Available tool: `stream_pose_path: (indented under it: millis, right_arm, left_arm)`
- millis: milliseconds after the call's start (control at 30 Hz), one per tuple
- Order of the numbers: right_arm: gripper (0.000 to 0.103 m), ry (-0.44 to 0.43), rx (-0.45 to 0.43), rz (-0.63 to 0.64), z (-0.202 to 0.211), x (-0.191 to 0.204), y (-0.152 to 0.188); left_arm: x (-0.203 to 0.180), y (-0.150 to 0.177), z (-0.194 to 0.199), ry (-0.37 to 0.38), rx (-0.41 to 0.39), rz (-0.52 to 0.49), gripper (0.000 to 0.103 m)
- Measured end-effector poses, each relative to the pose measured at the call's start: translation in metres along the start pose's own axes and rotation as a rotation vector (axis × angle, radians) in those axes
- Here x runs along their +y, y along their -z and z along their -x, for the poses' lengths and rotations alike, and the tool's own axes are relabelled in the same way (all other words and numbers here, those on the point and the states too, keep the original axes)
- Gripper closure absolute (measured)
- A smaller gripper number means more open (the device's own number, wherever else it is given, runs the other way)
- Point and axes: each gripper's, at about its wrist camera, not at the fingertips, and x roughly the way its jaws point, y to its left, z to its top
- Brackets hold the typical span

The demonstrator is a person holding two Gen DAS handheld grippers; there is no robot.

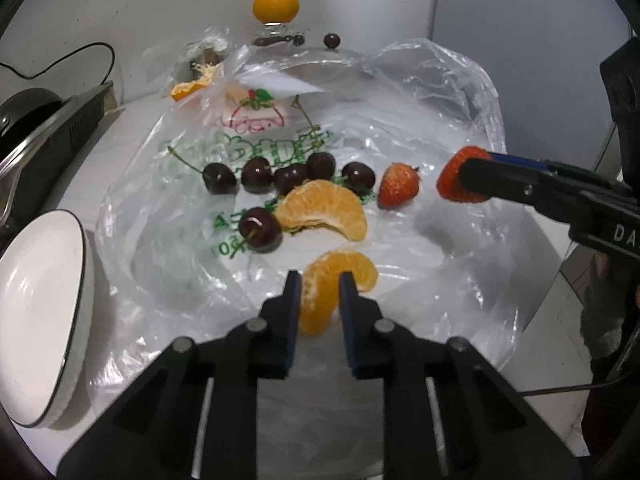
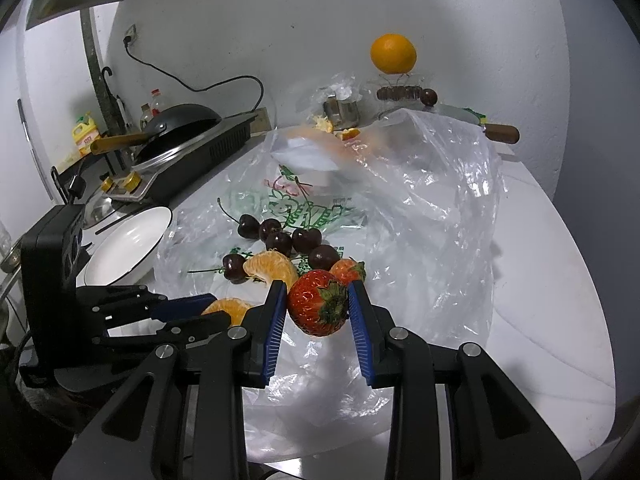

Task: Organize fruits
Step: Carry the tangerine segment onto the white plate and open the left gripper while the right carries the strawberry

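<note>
Left gripper (image 1: 319, 280) — jaws narrow, closed on a tangerine piece (image 1: 334, 286) low over the plastic bag (image 1: 420, 128).
Right gripper (image 2: 318, 294) — jaws narrow, clamping a strawberry (image 2: 318, 304), stalk end toward the camera, just clear of the bag.
Second tangerine piece (image 1: 324, 210), second strawberry (image 1: 398, 185) — loose on the bag, mid-field.
Cherries (image 1: 288, 178) — six, dark, stemmed, clustered just beyond.
White bowl (image 2: 132, 246) — beside the bag, left, bare inside.
Whole orange (image 1: 276, 5) — far, by the wall.
Step, as judged: both fruits gripped, none sorted yet. Next move calls for lifting each clear and carrying it, probably to the bowl; soft fruit, so light pressure.
</note>
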Motion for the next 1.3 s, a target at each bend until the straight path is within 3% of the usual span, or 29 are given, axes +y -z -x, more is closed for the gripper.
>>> stream_pose_path:
  millis: [733,1300]
  right_arm:
    - [0.07,0.023,-0.017,0.024,0.006,0.018,-0.022]
    - [0.07,-0.007,-0.045,0.073,0.002,0.051,-0.053]
  left_arm:
    - [0.004,-0.01,0.027,0.046,-0.052,0.0,0.091]
    - [0.037,-0.038,0.079,-0.009,-0.157,0.029,0.091]
